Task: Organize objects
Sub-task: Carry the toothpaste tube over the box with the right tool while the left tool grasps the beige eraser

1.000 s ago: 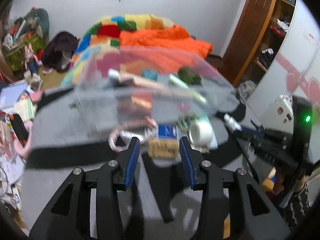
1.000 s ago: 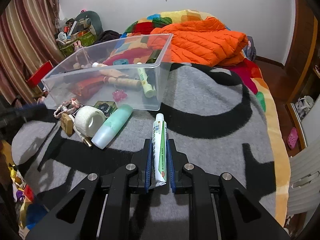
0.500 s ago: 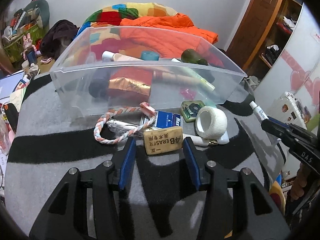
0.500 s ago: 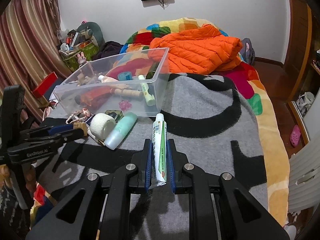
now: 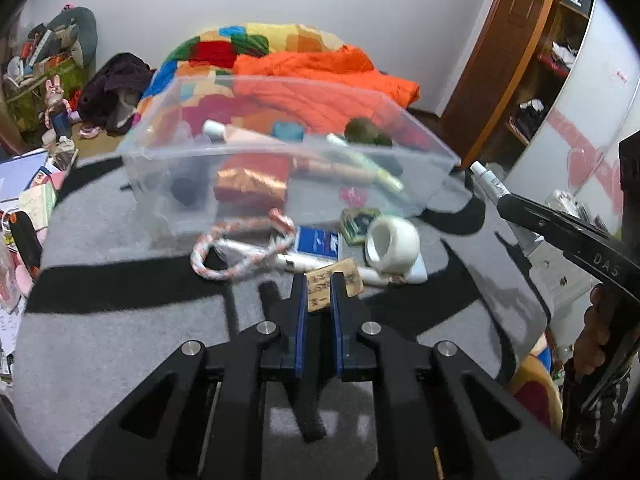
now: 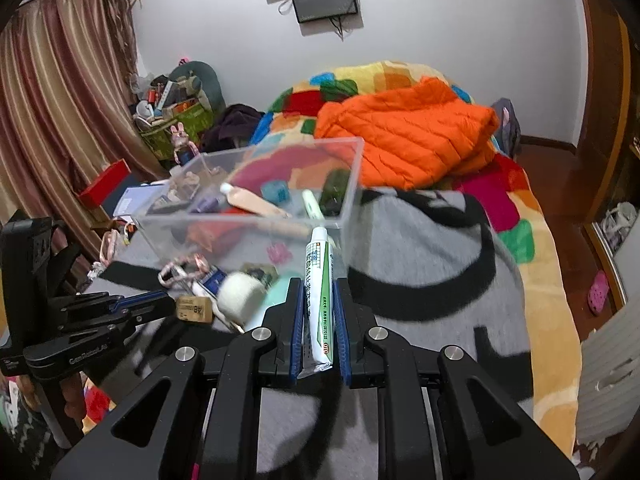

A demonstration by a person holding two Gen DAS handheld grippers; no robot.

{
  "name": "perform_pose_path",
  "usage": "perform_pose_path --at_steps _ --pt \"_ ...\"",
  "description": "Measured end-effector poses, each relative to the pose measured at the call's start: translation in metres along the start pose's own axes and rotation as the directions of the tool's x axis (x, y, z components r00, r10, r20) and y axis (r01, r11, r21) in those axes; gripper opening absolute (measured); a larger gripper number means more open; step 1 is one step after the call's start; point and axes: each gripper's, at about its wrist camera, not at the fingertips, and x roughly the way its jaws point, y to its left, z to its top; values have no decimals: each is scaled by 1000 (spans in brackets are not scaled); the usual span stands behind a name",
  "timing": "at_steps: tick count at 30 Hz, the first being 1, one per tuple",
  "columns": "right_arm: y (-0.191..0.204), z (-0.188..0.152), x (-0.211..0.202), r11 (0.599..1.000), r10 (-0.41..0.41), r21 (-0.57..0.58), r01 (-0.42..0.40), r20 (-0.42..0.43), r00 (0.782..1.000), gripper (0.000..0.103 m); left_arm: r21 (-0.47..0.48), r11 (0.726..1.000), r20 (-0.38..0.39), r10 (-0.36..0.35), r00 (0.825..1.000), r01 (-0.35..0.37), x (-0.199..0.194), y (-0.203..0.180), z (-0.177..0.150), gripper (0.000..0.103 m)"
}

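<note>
A clear plastic bin (image 5: 424, 184) holding several items stands on a grey blanket (image 5: 120, 320); it also shows in the right wrist view (image 6: 352, 184). My left gripper (image 5: 319, 294) is shut on a tan 4B eraser (image 5: 348, 280), also seen in the right wrist view (image 6: 195, 310). My right gripper (image 6: 318, 300) is shut on a white-and-green tube (image 6: 318, 276), raised and pointing at the bin's near wall. The tube's cap shows in the left wrist view (image 5: 486, 178). In front of the bin lie a white tape roll (image 5: 392, 242), a pink braided rope (image 5: 240, 240) and a blue card (image 5: 318, 240).
An orange puffer jacket (image 6: 408, 140) and a patchwork quilt (image 6: 532, 240) lie behind the bin. Cluttered baskets and books (image 5: 36, 72) sit at the left. A wooden door (image 5: 500, 56) and shelves are at the right.
My left gripper closed on the 4B eraser, having been open around it. My right gripper lifted the tube up and forward toward the bin.
</note>
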Motion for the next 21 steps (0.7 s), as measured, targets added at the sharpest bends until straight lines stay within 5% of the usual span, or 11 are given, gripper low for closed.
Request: perform_pose_path --at_steps 3,7,15,18,21 --pt "6 10 0 1000 9 -14 -9 20 1000 13 -13 1000 -9 -24 1000 24 -2 4 4 13" --pt "17 26 0 999 21 -39 -18 54 998 13 -42 999 -52 -29 998 27 8 5 1 53" --pt "36 55 8 996 37 -89 -29 93 995 13 -5 1000 -72 11 997 -11 30 -11 -5 55" --pt "39 59 14 995 41 -96 -32 90 995 13 1 1000 -61 30 998 -30 34 -13 -5 42" --pt "41 60 20 994 43 -101 -35 82 996 13 5 999 -36 38 999 -38 29 -13 -6 42"
